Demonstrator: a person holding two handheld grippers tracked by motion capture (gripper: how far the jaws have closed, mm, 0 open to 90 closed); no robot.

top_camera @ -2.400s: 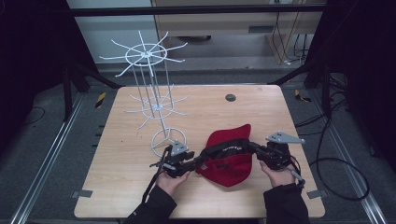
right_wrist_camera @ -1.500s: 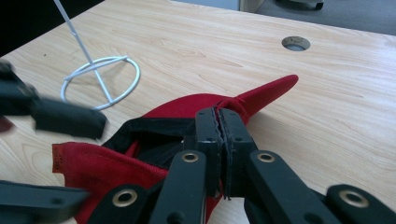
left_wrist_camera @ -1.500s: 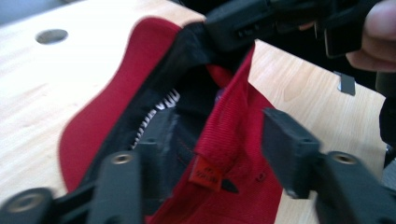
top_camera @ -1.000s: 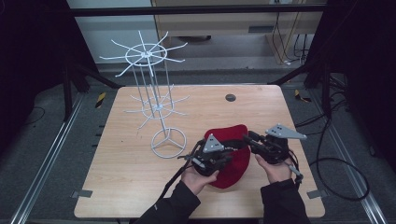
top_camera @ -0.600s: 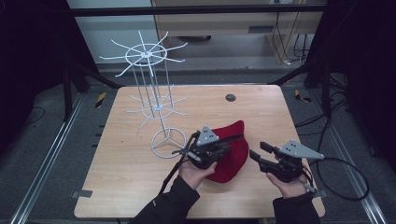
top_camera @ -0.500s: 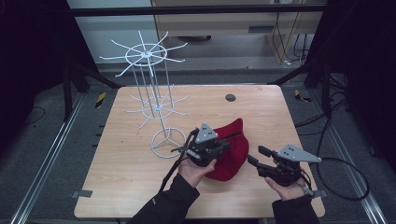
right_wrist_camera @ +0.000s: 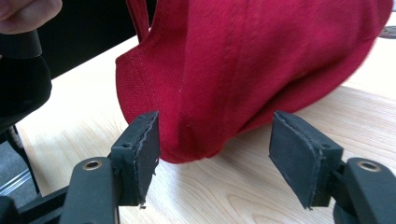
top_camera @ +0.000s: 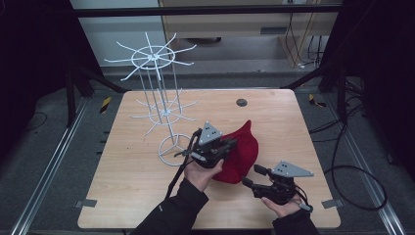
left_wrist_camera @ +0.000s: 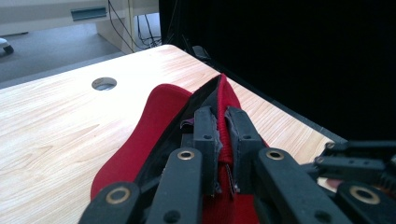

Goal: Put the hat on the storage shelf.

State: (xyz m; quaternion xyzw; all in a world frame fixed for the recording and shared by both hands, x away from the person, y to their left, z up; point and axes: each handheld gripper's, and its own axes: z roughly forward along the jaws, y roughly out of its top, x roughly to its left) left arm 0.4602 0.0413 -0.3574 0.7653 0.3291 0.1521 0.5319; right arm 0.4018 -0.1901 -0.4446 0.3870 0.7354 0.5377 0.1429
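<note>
Cap (top_camera: 242, 154): deep red all over, stitching in the same red, black band lining its inner edge (seen in the left gripper view). Surface (top_camera: 137, 171): pale wood with fine streaky grain, one dark round hole (top_camera: 241, 102). Wire rack (top_camera: 159, 105): white. Left claw (left_wrist_camera: 222, 140) and right claw (right_wrist_camera: 215, 156): matte black, brass-coloured rivets, grey triangular top plates. Sleeves: black.

The light wood counter (top_camera: 147, 196) fills the frame's middle. A white wire rack (top_camera: 156, 103) stands at its upper left; a red cap (top_camera: 242, 152) rests right of centre.
</note>
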